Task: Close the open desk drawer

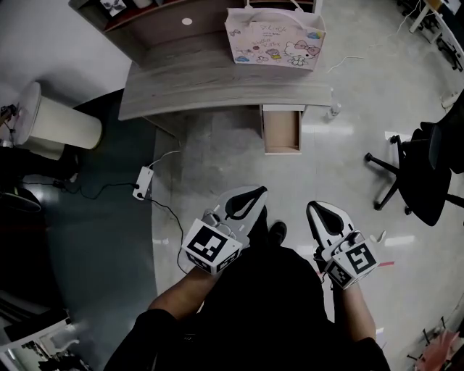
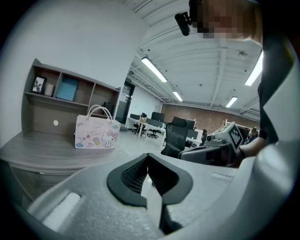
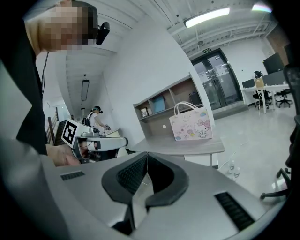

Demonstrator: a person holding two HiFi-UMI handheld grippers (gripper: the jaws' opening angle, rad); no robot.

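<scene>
A grey wooden desk (image 1: 210, 80) stands ahead of me at the top of the head view. Its drawer (image 1: 282, 130) is pulled out under the desk's right end, towards me, and looks empty. My left gripper (image 1: 250, 194) and right gripper (image 1: 321, 210) are held low in front of me over the floor, well short of the drawer. Both have their jaws together with nothing between them. The left gripper view shows its own gripper (image 2: 148, 157) shut, and the right gripper view shows the same for its gripper (image 3: 146, 154). A pink cartoon gift bag (image 1: 275, 36) stands on the desk.
A black office chair (image 1: 424, 174) stands on the right. A power strip (image 1: 142, 182) with cables lies on the floor at the left, near a white round bin (image 1: 51, 123). A shelf unit (image 1: 145, 14) sits at the desk's back. Pale floor lies between me and the drawer.
</scene>
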